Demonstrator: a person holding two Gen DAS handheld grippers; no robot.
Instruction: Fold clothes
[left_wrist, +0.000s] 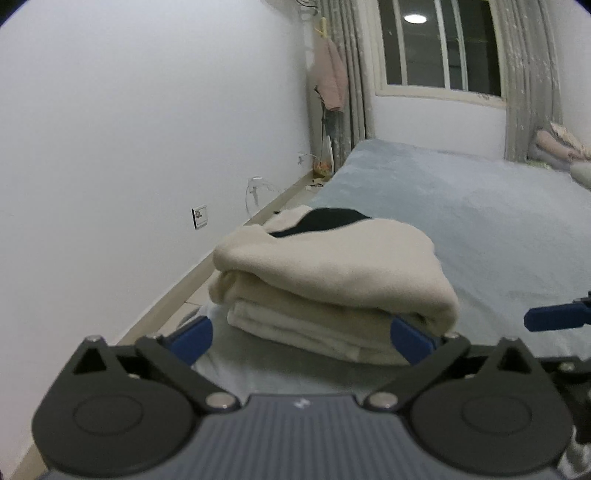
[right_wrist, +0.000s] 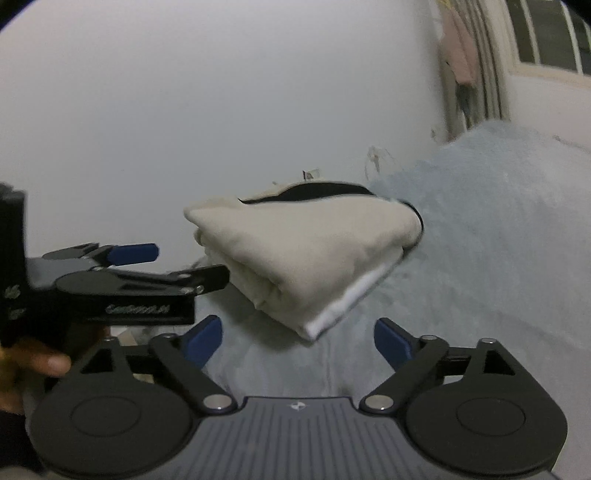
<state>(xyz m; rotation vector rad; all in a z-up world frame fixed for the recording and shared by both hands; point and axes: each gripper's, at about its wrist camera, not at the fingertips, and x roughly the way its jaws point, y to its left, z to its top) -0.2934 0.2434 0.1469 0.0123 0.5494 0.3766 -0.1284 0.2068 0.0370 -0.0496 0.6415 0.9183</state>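
Folded garment lies near the bed edge; left gripper and right gripper released, just short of it.

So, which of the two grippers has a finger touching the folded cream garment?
The left gripper: its right blue finger sits against the folded cream garment. The right gripper stays apart.

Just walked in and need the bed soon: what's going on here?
A person with a gripper in each hand is folding clothes on the blue bed. A cream garment lies folded in a neat bundle near the bed's edge. The left gripper and the right gripper are both open, holding nothing.
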